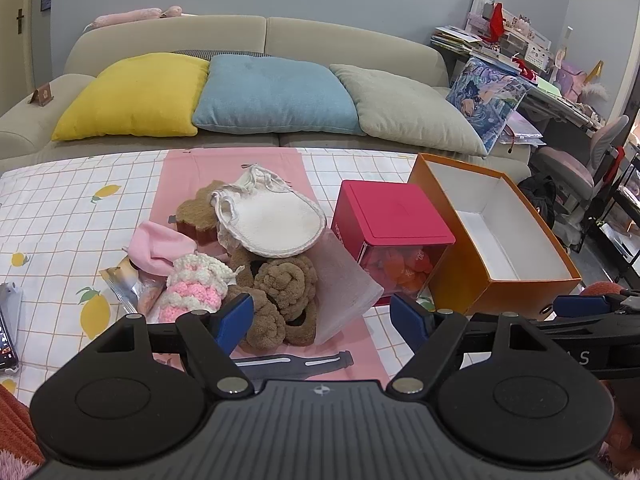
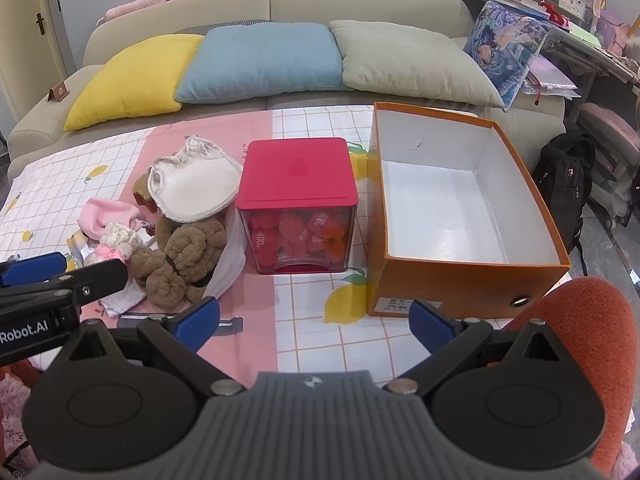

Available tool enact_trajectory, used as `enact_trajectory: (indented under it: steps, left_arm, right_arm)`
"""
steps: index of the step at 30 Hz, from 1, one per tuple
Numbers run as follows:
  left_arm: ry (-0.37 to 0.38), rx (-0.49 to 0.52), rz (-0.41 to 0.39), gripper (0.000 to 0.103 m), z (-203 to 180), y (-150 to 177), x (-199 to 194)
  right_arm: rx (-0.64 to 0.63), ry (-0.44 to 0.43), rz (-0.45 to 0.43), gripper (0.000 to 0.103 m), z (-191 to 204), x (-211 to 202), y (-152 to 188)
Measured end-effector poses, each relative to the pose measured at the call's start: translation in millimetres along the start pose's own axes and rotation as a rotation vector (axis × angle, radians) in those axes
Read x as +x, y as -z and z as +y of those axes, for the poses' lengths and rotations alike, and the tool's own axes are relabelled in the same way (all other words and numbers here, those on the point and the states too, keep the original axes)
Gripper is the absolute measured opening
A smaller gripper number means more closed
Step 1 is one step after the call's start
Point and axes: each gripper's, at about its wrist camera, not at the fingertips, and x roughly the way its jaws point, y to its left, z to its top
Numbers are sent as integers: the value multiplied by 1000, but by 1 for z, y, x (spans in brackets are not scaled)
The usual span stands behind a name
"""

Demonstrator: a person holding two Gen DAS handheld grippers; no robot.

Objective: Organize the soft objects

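The left gripper (image 1: 322,320) hangs just above the near edge of a heap of soft things, its blue pads (image 1: 236,322) spread wide with nothing between them. The right gripper (image 2: 316,322) hovers over the cloth in front of the red box (image 2: 298,178) and the orange box (image 2: 472,280), its jaws likewise released and empty.

The heap lies on a pink mat (image 1: 280,164) spread over a lemon-print cloth (image 1: 72,208). Nearest the left gripper sits a brown knotted plush (image 1: 276,292). To its left rests a pink-and-white knit piece (image 1: 192,288), and behind that a pink cloth (image 1: 160,246). A white pouch (image 1: 272,220) lies on top of the heap towards the back, partly covering a brown bear-shaped block (image 1: 196,210). A translucent bag (image 1: 344,284) leans against the brown plush on the right, touching the red box. A grey strap (image 1: 296,362) lies flat on the mat just in front of the heap.

The red box, lid on, has a clear front showing red and orange pieces inside. Just to its right stands the orange box, open-topped, its white inside bare. Behind the table a sofa (image 2: 360,0) carries yellow, blue and grey cushions.
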Motion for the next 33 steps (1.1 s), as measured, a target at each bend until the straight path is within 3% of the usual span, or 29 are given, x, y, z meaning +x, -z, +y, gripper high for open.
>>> enact_trajectory:
  steps: [33]
  left_arm:
    - [6,-13,-2,91,3,0,1]
  right_arm:
    - [-12,-7,7,99,2,2,0]
